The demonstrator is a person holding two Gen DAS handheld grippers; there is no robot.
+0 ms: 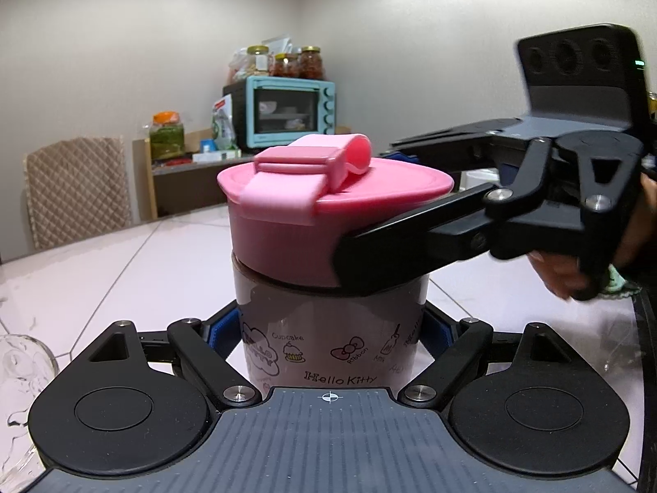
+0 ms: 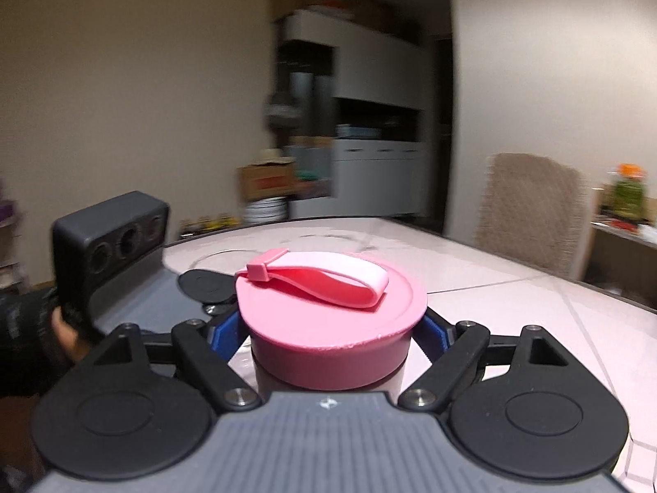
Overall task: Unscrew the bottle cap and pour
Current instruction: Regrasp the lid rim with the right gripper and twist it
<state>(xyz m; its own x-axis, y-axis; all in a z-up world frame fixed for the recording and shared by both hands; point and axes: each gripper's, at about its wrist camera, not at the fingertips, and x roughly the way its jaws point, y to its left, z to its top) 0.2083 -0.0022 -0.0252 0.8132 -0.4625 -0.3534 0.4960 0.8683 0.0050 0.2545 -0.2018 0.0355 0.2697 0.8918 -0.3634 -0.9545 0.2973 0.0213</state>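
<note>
A glass [image 1: 22, 374] shows at the far left edge of the left wrist view, low on the white tiled table [image 1: 102, 271], with a quilted chair [image 1: 78, 189] behind it. At centre, the bottle [image 1: 328, 328], clear-walled and printed with cartoon figures, stands upright on the table, its long axis vertical. The left gripper [image 1: 328, 328] is clamped on the bottle's body, its blue pads pressing either flank just below the lid. The pink cap [image 1: 328, 213], topped by a folded carrying strap [image 1: 312, 164], sits on the bottle and looks slightly tilted, lower on the right. A teal toaster oven [image 1: 287, 111] stands on a shelf behind.

To the right, the right gripper [image 1: 369, 222] comes in level from the side, its near finger laid along the cap's skirt. In the right wrist view, the same gripper [image 2: 332, 328] holds the cap [image 2: 328, 320] tight, blue pads pressed to its left and right edges; the background there is smeared by motion. The left gripper's body [image 2: 123, 267] shows at the left.

The coming move appears to turn on one relation: the cap lies squarely between the right jaws, directly above the left jaws' hold, so a twist about the bottle's vertical axis should work the thread while the left hand braces the body. The tilt suggests the cap may be partly loosened.
</note>
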